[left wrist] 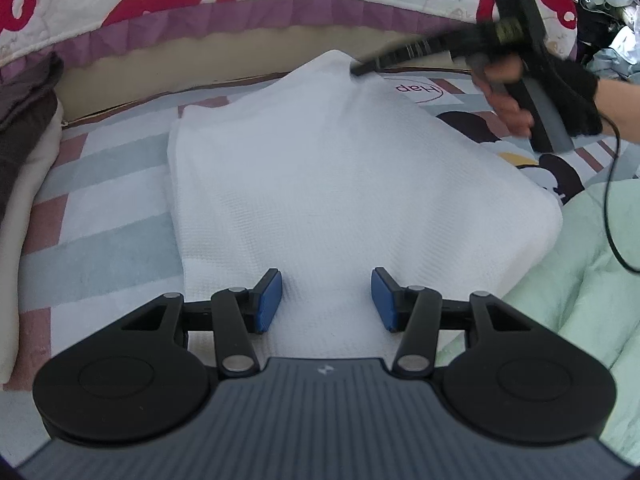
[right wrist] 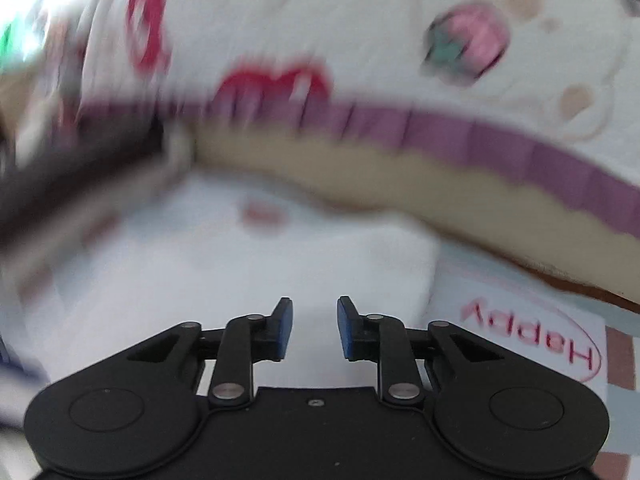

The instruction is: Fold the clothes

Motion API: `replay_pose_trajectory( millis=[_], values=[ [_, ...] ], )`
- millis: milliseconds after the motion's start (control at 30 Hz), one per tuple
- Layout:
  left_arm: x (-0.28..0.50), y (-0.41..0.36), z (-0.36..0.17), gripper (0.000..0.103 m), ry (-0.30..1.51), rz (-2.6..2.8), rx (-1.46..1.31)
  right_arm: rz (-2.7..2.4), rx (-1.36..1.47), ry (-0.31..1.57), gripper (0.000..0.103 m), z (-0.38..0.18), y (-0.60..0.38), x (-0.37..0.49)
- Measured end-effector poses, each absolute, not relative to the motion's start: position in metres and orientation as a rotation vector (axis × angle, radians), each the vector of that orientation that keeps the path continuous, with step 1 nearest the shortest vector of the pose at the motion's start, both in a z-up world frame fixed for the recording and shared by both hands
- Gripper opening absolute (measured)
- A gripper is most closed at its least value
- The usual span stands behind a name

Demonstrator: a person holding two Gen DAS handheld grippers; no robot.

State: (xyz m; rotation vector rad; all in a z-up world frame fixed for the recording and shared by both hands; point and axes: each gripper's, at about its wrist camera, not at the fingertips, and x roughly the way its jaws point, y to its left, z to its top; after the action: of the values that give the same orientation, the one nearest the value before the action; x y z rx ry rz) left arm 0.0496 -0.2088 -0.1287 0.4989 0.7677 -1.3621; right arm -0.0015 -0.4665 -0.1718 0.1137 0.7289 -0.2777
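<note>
A white waffle-knit garment [left wrist: 320, 184] lies folded flat on the bed sheet. My left gripper [left wrist: 326, 300] is open just above its near edge, blue pads apart with only cloth showing between them. My right gripper [left wrist: 360, 70] reaches in from the upper right, its tip at the garment's far edge. In the blurred right wrist view the right gripper [right wrist: 315, 328] is open and empty over the white garment [right wrist: 280, 264], near its far right corner.
A patterned sheet [left wrist: 100, 220] covers the bed. A quilt with purple trim [left wrist: 240, 16] runs along the back. A pale green duvet [left wrist: 580, 280] lies right. Dark and cream clothes [left wrist: 24, 120] lie left. A clothes pile [left wrist: 612, 20] sits at upper right.
</note>
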Motion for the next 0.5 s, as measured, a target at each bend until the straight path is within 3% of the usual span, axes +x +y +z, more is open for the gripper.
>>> replay_pose_trajectory(
  millis=[133,167,300,367,500],
  values=[
    [0.044,-0.196,-0.125,0.048,0.755,-1.409,0.561,-0.375,0.155,0.753,0.011,-0.175,-0.483,-0.01],
    [0.043,-0.193,-0.123,0.048,0.745,-1.418,0.578,-0.407,0.139,0.746,0.025,-0.169,-0.481,-0.015],
    [0.041,-0.184,-0.116,0.048,0.717,-1.457,0.636,-0.297,0.011,0.681,0.034,-0.136,-0.444,-0.048],
    [0.04,-0.18,-0.112,0.048,0.706,-1.482,0.67,-0.177,-0.013,0.648,0.053,-0.121,-0.418,-0.072],
    [0.038,-0.175,-0.106,0.053,0.747,-1.524,0.673,0.068,-0.125,0.684,0.058,-0.116,-0.352,-0.095]
  ],
)
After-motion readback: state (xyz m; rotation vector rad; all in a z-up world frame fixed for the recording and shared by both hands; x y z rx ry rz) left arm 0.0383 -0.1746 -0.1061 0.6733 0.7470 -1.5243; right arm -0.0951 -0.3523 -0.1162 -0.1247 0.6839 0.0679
